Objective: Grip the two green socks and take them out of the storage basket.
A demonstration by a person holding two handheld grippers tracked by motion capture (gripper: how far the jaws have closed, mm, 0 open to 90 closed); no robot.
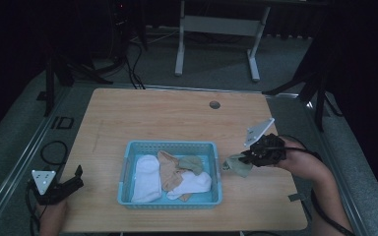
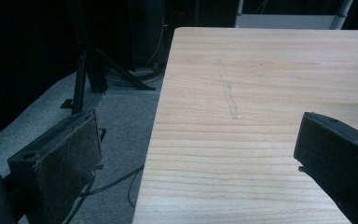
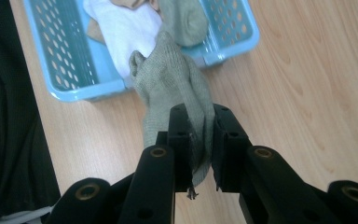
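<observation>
Broadly, wooden tabletop (image 1: 177, 118) bearing a blue basket (image 1: 128, 162) of socks, with the left gripper (image 1: 66, 186) idle at the near left corner, fingers (image 2: 60, 163) wide on nothing, and the right gripper (image 1: 248, 158) just beside the basket's right wall, fingers (image 3: 182, 140) clamped on a green sock (image 3: 177, 84). Probably best lifted clear of the rim before setting down flat. Seen close from the right gripper view: sock's toe draped over the rim, touching its mate (image 3: 182, 18) inside.

My right gripper (image 3: 200, 140) pinches a grey-green knit sock (image 3: 175, 86) above the wooden table (image 3: 307, 84), beside the blue perforated plastic basket (image 3: 65, 70).
</observation>
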